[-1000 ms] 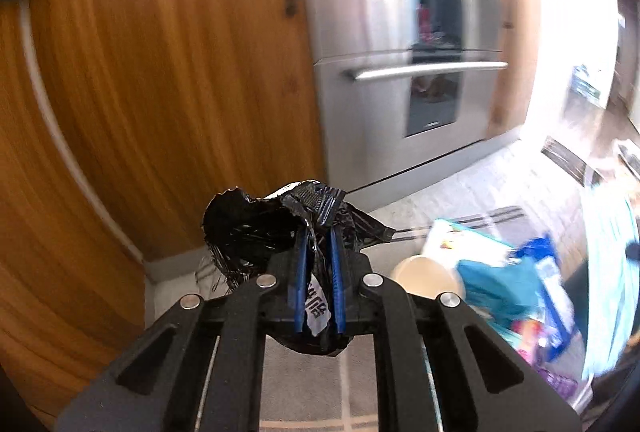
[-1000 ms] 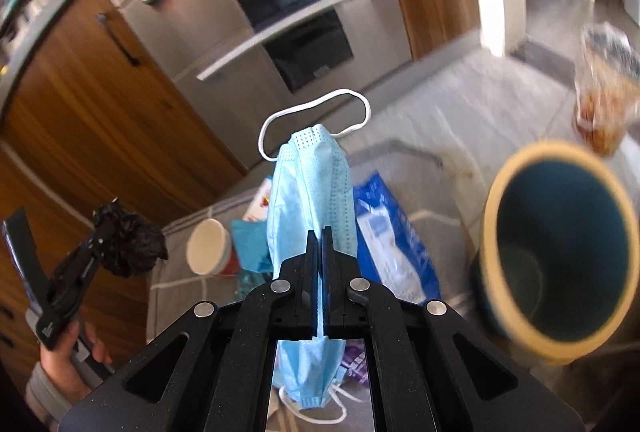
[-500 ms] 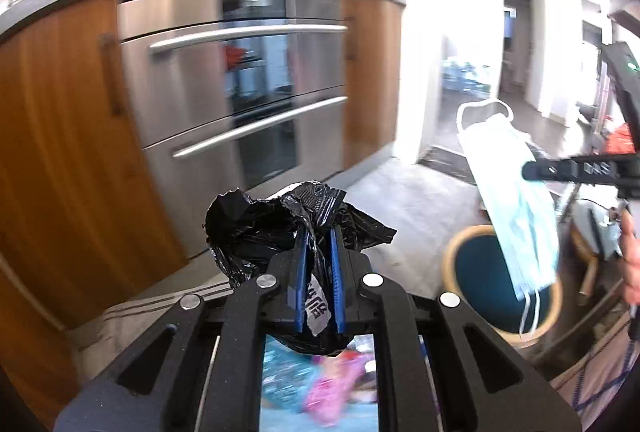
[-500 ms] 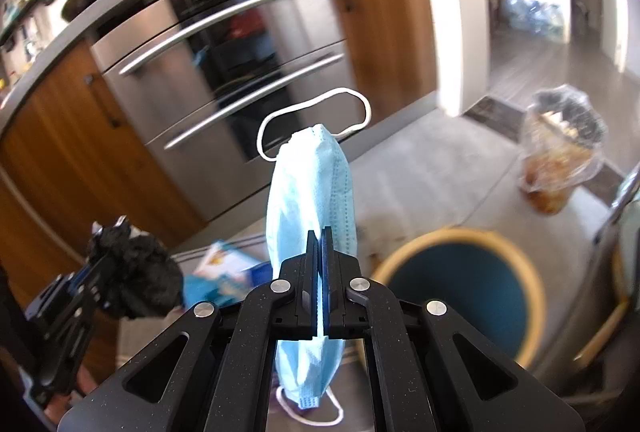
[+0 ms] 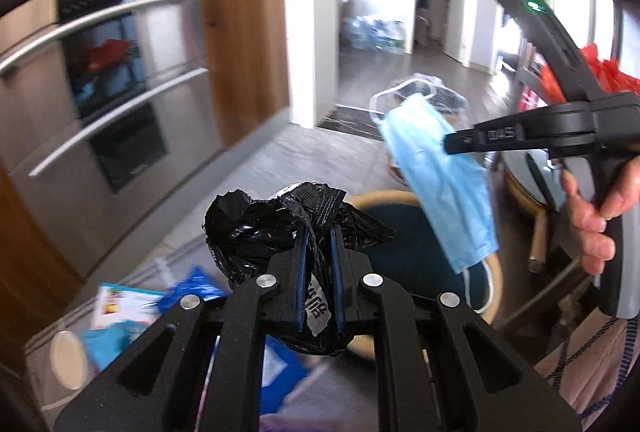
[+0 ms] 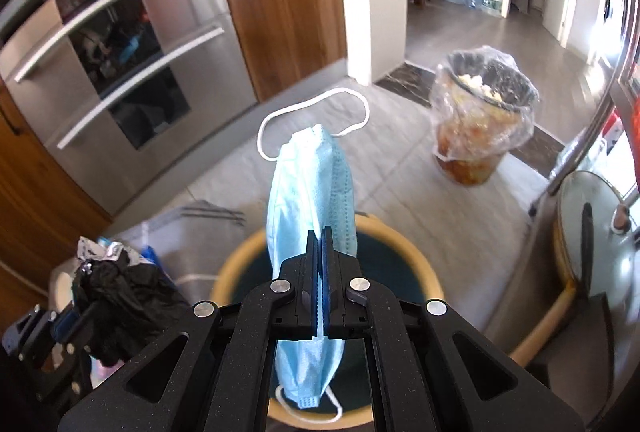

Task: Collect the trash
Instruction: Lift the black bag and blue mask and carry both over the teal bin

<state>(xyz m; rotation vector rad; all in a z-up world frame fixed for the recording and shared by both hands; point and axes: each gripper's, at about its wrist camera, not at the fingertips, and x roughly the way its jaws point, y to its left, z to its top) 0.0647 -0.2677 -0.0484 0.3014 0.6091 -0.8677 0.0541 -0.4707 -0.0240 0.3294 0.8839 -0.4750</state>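
Between the blue pads of the left gripper [image 5: 319, 260] sits a crumpled black plastic wrapper [image 5: 280, 228], pinched near its middle so that most of the wad bulges ahead of and to the left of the fingertips; a white printed scrap hangs down between the jaws. That grip looks adequate for a light, springy piece of film.

The right gripper [image 6: 320, 260] has its jaws pressed fully together on a blue face mask [image 6: 312, 188]. It is caught across its folded body, so the upper half stands ahead of the tips with one white ear loop arched above, and the lower half dangles beneath the jaws. Holding it mid-length appears intended to keep both loops clear of the floor.

Directly below and just beyond the right fingertips is the open mouth of a tan-rimmed bin [image 6: 416, 264] with a dark teal interior; the mask's lower end hangs over that opening. In the left view the same bin lies just ahead of the wrapper. Judgement: both items are positioned for release into it.

Remaining litter [image 5: 132, 308], blue and white packaging, lies on the floor below-left of the left gripper. A separate lined pail [image 6: 484, 124] of food waste stands well beyond the bin.
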